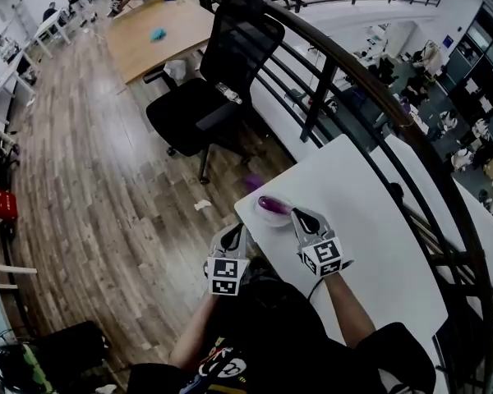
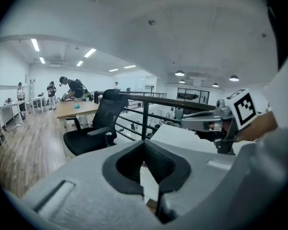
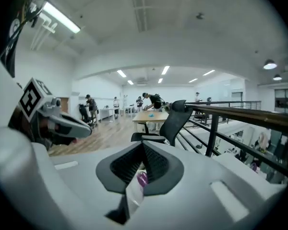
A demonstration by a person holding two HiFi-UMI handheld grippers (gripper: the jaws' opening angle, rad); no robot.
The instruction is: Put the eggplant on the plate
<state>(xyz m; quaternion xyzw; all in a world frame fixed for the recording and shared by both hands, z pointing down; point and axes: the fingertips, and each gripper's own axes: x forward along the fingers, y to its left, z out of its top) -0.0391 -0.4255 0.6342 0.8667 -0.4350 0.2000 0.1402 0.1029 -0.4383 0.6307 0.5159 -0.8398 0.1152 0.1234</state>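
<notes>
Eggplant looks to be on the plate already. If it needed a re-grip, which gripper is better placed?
Right, most likely. The right gripper, jaws shut and empty, sits just beside the plate that holds the eggplant and points toward it. The left gripper sits off the table's edge, farther from the plate.

Head view looks steeply down on the table point(image 1: 370, 212); both gripper views, near level, share the black chair point(image 2: 93, 128).

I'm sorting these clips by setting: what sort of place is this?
Probably an open-plan office on a mezzanine: a black swivel office chair, a long wooden desk, and a dark metal railing overlooking workstations below.
</notes>
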